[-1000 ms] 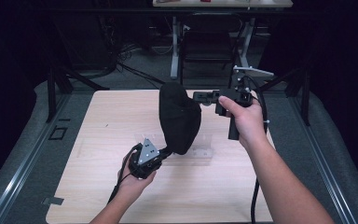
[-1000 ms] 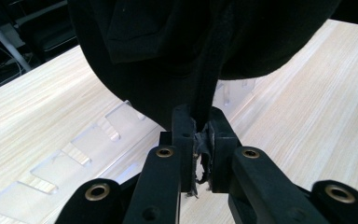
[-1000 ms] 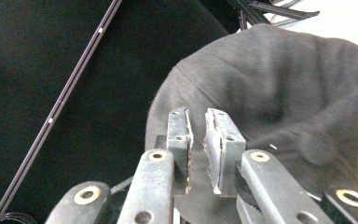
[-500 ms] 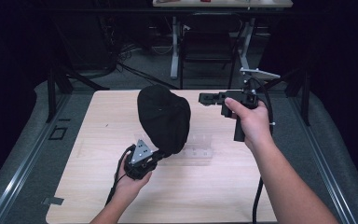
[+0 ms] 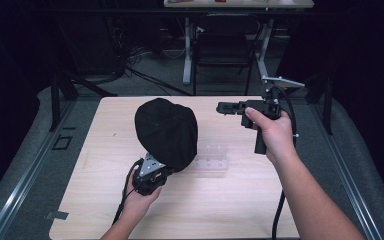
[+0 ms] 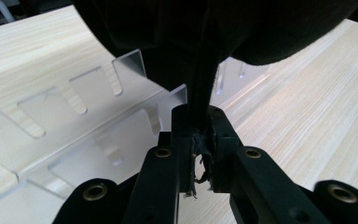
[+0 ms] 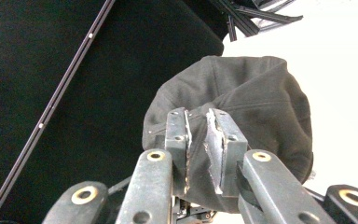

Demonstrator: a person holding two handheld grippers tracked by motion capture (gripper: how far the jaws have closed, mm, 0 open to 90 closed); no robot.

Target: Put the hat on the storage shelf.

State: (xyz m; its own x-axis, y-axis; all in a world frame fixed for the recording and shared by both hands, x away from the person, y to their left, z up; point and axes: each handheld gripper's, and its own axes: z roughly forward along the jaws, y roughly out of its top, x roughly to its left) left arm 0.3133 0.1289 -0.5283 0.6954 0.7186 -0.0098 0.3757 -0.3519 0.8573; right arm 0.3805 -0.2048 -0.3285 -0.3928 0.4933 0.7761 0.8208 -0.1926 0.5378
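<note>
Your left gripper (image 5: 167, 170) sits low over the near-left part of the pale wooden bench (image 5: 240, 205), and it is pinching the edge of a black fabric cap (image 5: 166, 131). In the left gripper view the two black jaws are pressed onto a fold of that dark cloth (image 6: 200, 93), which rises straight up between them and spreads out overhead. Seen from the high view, the cap stands above your left hand (image 5: 139, 196) with its rounded crown toward the far side of the bench, held up off the wood by that one grip.

Just beyond the left gripper lies a clear acrylic rack with slotted cut-outs (image 6: 74, 121), flat on the bench; in the high view it shows as a faint transparent plate (image 5: 211, 157) beside and partly under the cap's lower edge. Whether the cap touches it is hard to tell from these angles.

Your right gripper (image 5: 225, 106) is raised over the far-right part of the bench, pointing left toward the cap and apart from it. In the right gripper view its jaws (image 7: 204, 135) stand slightly apart with a narrow gap between the worn pads and nothing caught in it; the cap (image 7: 256, 102) sits farther off behind them. Your right hand (image 5: 272, 132) wraps the handle, with the cable (image 5: 279, 210) trailing down along the forearm.
</note>
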